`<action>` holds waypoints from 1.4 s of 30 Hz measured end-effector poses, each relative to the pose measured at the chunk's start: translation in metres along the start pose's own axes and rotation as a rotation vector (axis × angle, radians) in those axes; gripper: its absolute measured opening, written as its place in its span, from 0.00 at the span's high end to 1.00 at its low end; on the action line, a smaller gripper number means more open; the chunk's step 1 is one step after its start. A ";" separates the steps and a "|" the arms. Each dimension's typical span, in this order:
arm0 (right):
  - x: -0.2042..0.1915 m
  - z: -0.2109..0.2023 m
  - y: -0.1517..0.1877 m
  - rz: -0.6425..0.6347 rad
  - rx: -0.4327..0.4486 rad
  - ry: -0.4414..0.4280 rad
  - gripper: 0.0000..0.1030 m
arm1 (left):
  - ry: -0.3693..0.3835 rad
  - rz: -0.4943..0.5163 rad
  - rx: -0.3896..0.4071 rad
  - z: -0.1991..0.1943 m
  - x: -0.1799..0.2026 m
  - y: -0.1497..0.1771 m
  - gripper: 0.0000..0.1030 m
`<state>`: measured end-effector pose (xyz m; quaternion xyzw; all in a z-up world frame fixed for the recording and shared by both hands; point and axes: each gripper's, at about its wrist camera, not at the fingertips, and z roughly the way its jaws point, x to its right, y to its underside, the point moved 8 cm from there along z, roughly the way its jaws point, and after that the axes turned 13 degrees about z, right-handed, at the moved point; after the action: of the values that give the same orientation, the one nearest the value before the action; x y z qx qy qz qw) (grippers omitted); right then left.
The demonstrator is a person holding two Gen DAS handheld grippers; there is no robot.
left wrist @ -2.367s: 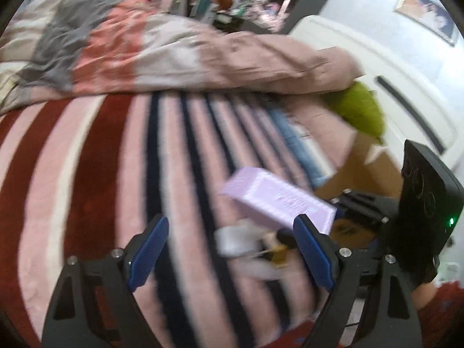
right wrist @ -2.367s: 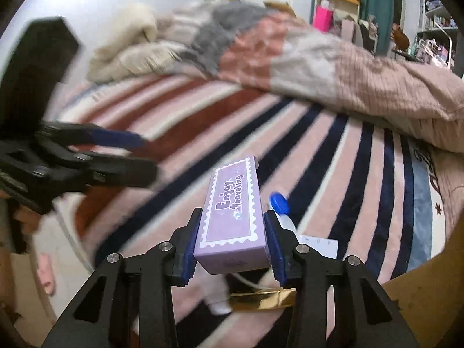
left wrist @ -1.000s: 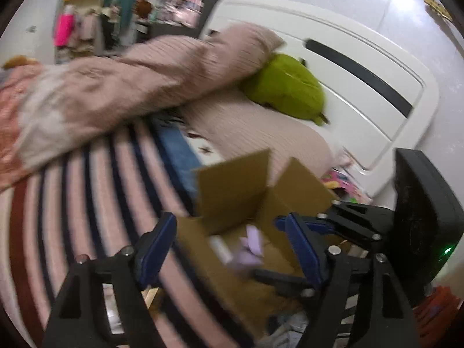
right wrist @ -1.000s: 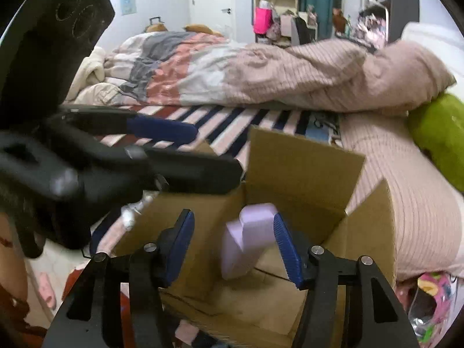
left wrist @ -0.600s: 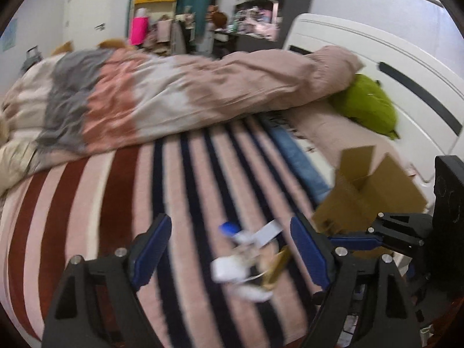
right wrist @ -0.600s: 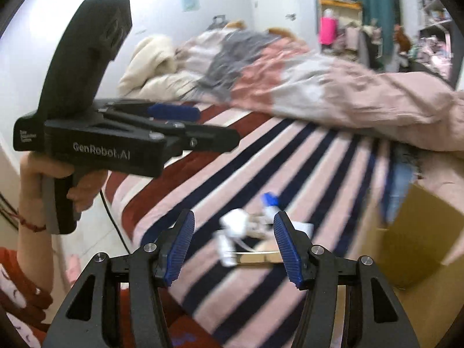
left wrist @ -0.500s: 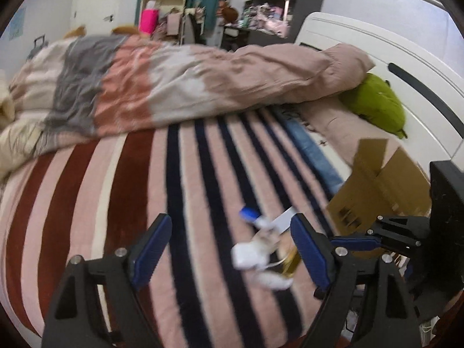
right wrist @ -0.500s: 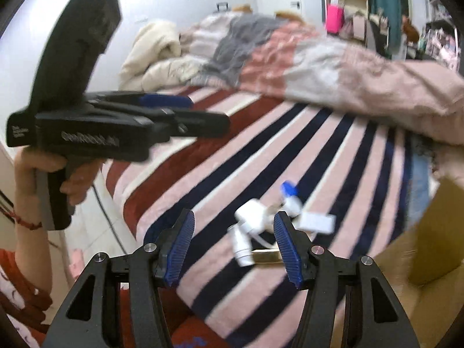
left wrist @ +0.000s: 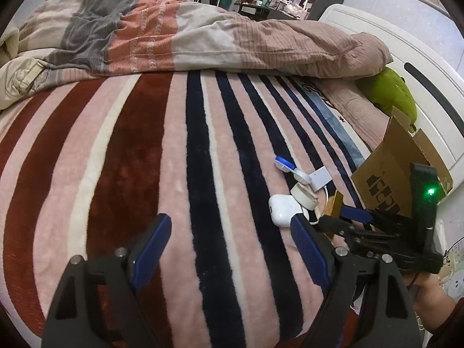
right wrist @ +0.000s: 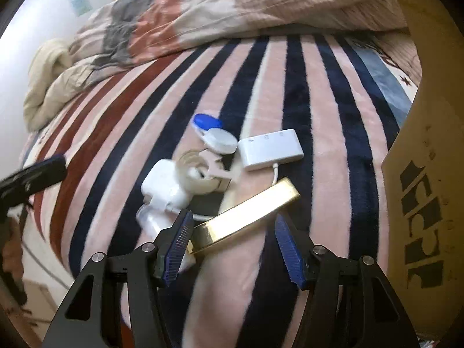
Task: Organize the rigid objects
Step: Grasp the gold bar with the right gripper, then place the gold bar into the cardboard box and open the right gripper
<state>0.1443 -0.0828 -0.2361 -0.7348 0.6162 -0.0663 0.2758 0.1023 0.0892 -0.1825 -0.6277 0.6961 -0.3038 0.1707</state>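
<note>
Right gripper [right wrist: 232, 242]: jaws wide, empty. Gold bar [right wrist: 246, 216] lies diagonally just ahead, near end between the fingertips. Rotate to square the pads across its narrow sides before closing. Left gripper [left wrist: 229, 242]: wide, empty.

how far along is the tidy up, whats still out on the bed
Done: nothing shows; the cardboard box interior is hidden. In hand: nothing. The right gripper is open around the gold bar; the left gripper is open. Left: gold bar, white adapter, charger, tape roll, blue-capped case.
</note>
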 end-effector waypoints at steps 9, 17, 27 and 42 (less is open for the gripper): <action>-0.007 -0.014 0.003 -0.207 0.018 0.046 0.87 | 0.002 0.004 0.026 -0.014 0.007 -0.007 0.21; 0.008 -0.002 0.012 -0.207 -0.048 0.058 0.87 | 0.022 0.031 0.011 -0.007 0.026 -0.010 0.21; -0.056 -0.075 -0.002 -0.364 0.110 -0.131 0.87 | 0.211 0.092 0.090 -0.032 0.085 -0.053 0.24; -0.006 -0.191 -0.063 -0.294 0.296 -0.266 0.87 | 0.363 0.285 0.126 -0.036 0.240 -0.157 0.73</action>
<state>0.1139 -0.1338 -0.0439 -0.7703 0.4444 -0.0979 0.4467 0.1641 -0.1417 -0.0206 -0.4464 0.7765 -0.4274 0.1228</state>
